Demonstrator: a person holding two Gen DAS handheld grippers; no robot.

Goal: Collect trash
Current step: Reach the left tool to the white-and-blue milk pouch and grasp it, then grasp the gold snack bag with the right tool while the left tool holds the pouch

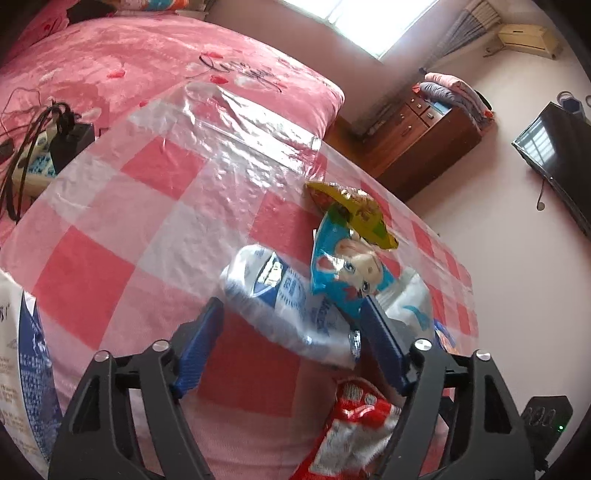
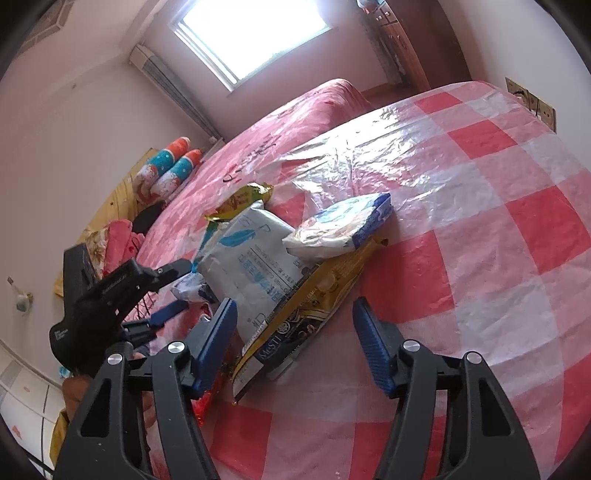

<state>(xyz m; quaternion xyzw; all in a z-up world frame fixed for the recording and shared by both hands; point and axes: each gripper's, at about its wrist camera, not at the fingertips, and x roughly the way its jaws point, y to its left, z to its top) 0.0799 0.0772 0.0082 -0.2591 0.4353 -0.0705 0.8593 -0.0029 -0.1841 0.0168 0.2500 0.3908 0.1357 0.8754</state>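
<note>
The left gripper (image 1: pixel 291 325) hung low over a table draped in a red-and-white checked plastic cloth (image 1: pixel 155 206), its blue-padded jaws spread on either side of a crumpled white-and-blue wrapper (image 1: pixel 284 306), the pads not visibly pressing on it. Just beyond that wrapper lay a blue packet printed with a cartoon face (image 1: pixel 347 269), and past it a yellow-green snack bag (image 1: pixel 354 210) near the table's far edge; a red-and-white wrapper (image 1: pixel 351 424) sat close under the gripper's right arm. In the right wrist view, the right gripper (image 2: pixel 295 321) also stood apart, its jaws straddling the near end of a yellow-and-black packet (image 2: pixel 295 325) without clamping it. On top of that packet rested a large white bag with blue lettering (image 2: pixel 251 266), and a smaller white-and-blue pouch (image 2: pixel 340 229) lay just beside it, with a yellow wrapper (image 2: pixel 240 201) behind the heap. The other hand-held gripper showed at the left of that view, its blue fingers (image 2: pixel 166 314) reaching in toward the same pile. Beyond the table stretched a bed under a pink blanket (image 1: pixel 122 59), with a power strip and tangled cables (image 1: pixel 37 147) at its edge, a wooden dresser (image 1: pixel 417 136) against the far wall, a dark television (image 1: pixel 557 158) mounted on the wall, and a bright window (image 2: pixel 251 33).
</note>
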